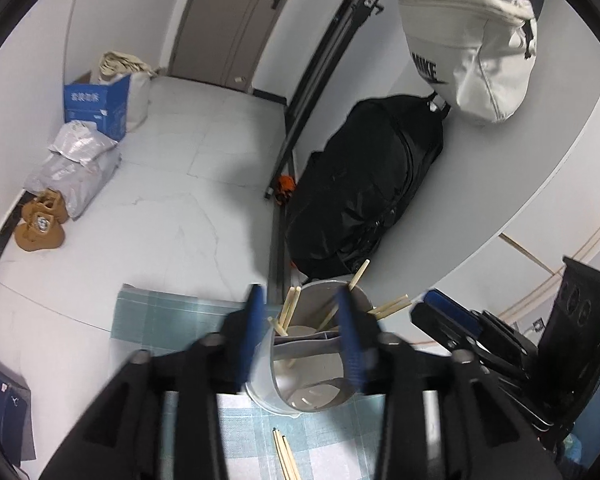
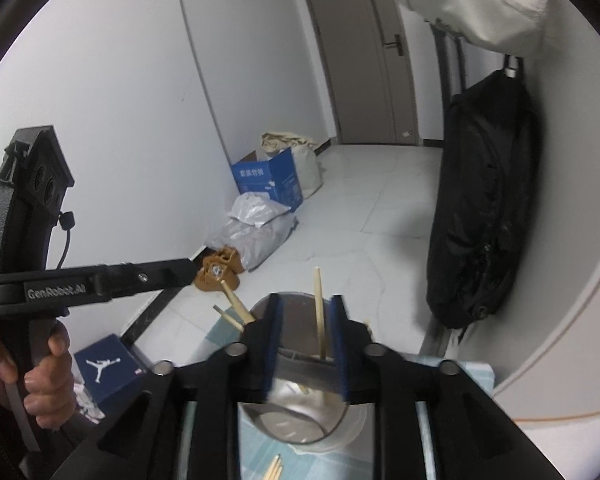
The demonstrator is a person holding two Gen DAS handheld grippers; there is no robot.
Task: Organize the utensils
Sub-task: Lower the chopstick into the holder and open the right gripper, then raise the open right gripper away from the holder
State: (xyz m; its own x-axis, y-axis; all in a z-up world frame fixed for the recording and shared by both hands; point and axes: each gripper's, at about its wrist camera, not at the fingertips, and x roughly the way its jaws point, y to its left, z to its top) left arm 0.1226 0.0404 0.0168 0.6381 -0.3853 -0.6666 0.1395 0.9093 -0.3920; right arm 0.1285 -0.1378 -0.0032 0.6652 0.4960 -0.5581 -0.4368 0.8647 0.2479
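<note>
Wooden chopsticks (image 1: 288, 312) leaned in the holder (image 1: 312, 364); both our grippers, left (image 1: 302, 334) and right (image 2: 306, 346), hung over it, jaws part-open, gripping nothing, so sticks dropped in.

Domestic hallway: tiled floor (image 1: 188, 152), grey door (image 2: 364, 56), shoes (image 1: 40, 224) and bags (image 1: 76, 164) along the wall, jacket (image 2: 484, 208) hung up.

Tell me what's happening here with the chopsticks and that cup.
A person holds a gripper in each hand over a grey utensil holder on a checked cloth. Several chopsticks already stand in it. The left gripper and the right gripper both hang open above the holder, neither pressing on anything. A few more chopsticks lie on the cloth, not yet put away.
</note>
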